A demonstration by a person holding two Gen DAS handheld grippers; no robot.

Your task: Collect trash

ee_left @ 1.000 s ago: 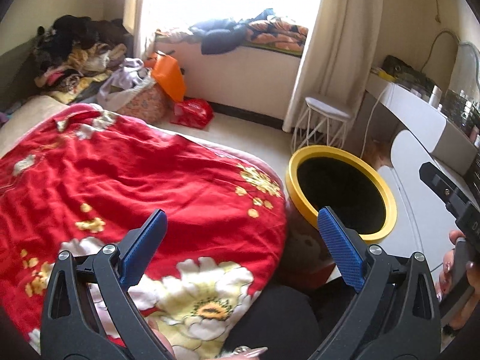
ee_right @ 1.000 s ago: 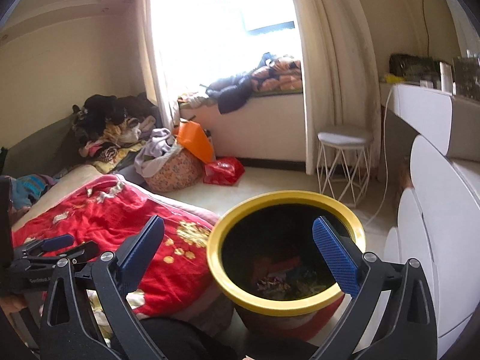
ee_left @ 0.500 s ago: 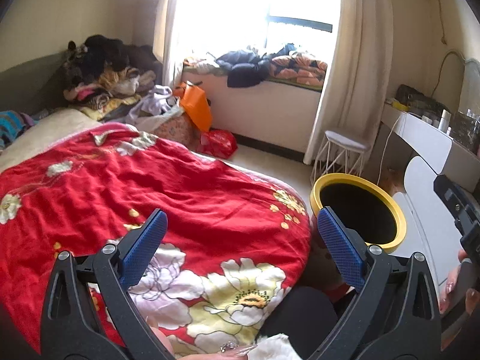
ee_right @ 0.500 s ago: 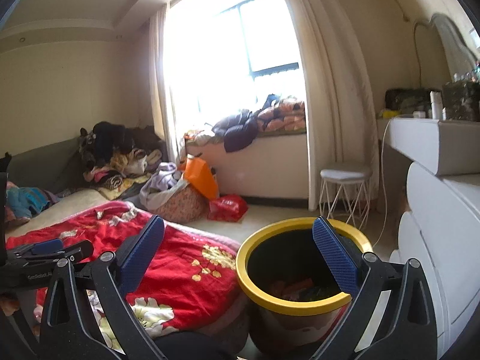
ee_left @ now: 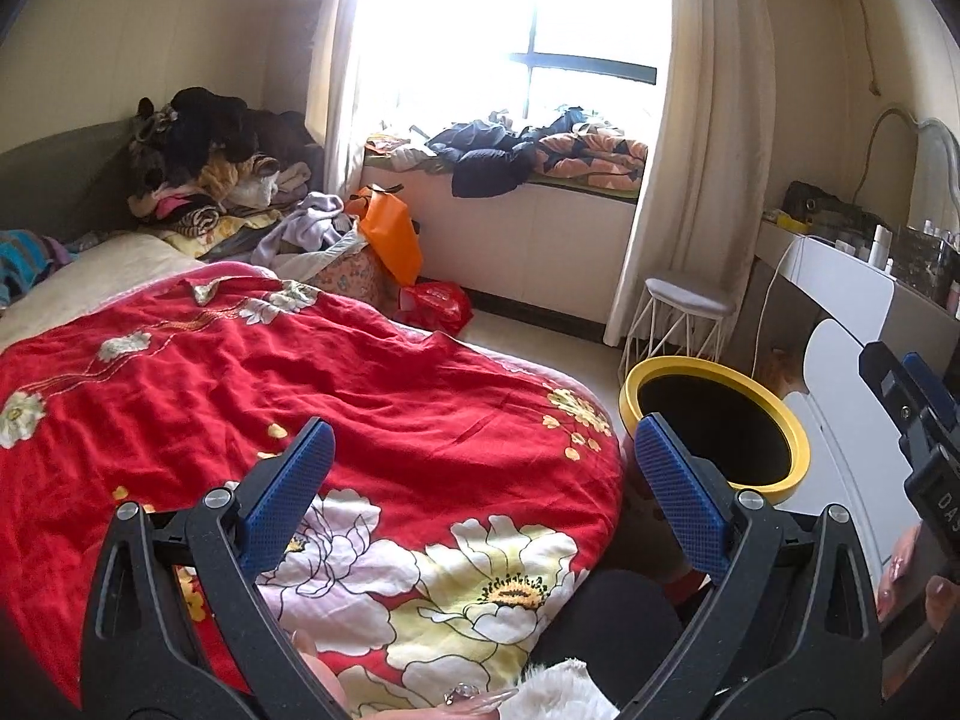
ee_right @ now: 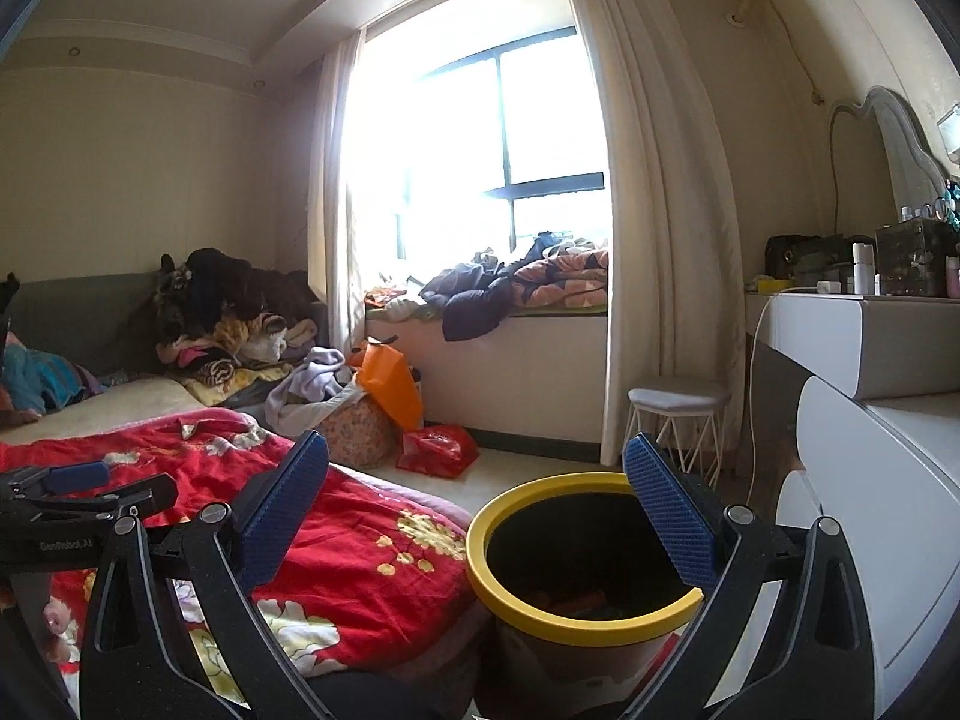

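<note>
A round trash bin with a yellow rim (ee_left: 774,402) (ee_right: 576,624) stands on the floor between the bed and the white dresser; some trash lies at its bottom. My left gripper (ee_left: 480,480) is open and empty, above the red floral quilt (ee_left: 300,384). My right gripper (ee_right: 477,504) is open and empty, held above the bin's near side. The left gripper also shows at the left edge of the right wrist view (ee_right: 78,489), and the right gripper at the right edge of the left wrist view (ee_left: 912,402).
A white dresser (ee_right: 870,480) stands right of the bin. A white wire stool (ee_right: 678,414) stands by the curtain. A red bag (ee_right: 438,450), an orange bag (ee_right: 390,384) and piled clothes (ee_right: 240,330) lie beyond the bed under the window.
Both grippers have tilted up and pulled back from the bin; the bin now looks smaller and lower in both views, and more window and ceiling shows. Both stay open.
</note>
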